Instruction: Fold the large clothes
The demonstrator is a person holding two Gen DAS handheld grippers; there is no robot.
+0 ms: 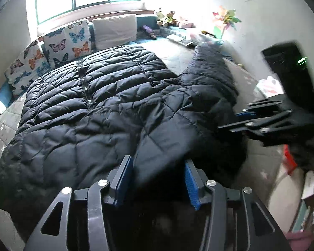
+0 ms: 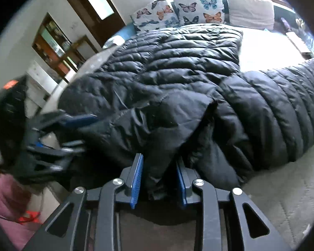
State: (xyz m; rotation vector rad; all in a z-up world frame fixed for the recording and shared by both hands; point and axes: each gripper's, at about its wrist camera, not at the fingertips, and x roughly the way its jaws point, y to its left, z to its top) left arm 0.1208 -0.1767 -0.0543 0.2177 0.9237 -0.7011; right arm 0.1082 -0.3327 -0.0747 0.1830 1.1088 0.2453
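Jacket (image 1: 98,96) on bed (image 1: 178,52): puffy, light, slick. L gripper (image 1: 159,179) spread; R gripper (image 2: 159,179) pinched collar fold. I'd grab seams nr zip (image 1: 84,83).

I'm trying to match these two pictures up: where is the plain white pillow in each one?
Left wrist view: the plain white pillow sits upper middle, under the window, right of the butterfly pillows.
Right wrist view: the pillow sits upper right, again right of the butterfly pillows.
Shared landmark: the black puffer jacket spread on the bed.
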